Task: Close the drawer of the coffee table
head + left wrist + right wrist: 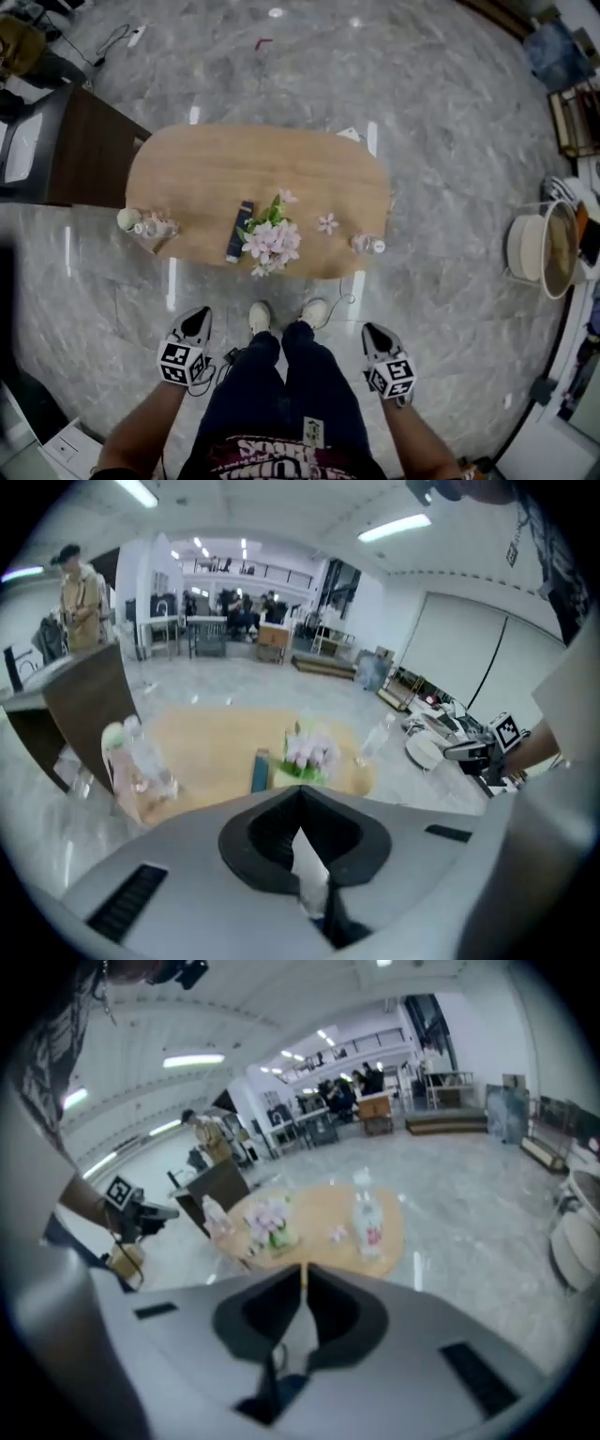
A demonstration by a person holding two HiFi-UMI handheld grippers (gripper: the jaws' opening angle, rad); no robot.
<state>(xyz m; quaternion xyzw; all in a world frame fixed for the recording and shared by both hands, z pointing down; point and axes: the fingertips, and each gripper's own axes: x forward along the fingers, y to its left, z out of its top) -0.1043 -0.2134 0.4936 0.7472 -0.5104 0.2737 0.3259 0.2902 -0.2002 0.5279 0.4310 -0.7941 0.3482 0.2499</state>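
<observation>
Grey polished marble floor (450, 141) fills the open hall, and an oval wooden table (206, 159) stands on it just ahead of the person's shoes. On the top are a bunch of pale flowers (272, 239), a dark slim bar (239, 231) beside it, a clear bottle (367, 245) at the near right rim and another bottle (155, 227) at the near left rim.

The left gripper (195, 325) and the right gripper (377, 333) hang by the person's thighs, well apart from the table. Each has its jaws pressed together with nothing between them.

The drawer shows in no view. From above, nothing juts out past the tabletop, so it is either already shut or hidden under the top; I cannot tell which.

If it does need a push, the risks lie in the reach down. Both bottles stand right at the near edge, so an arm or gripper coming in low could knock them off. The glossy floor may let the light table slide instead of the drawer. Closed jaw tips offer a small contact and could skid off the drawer front.
</observation>
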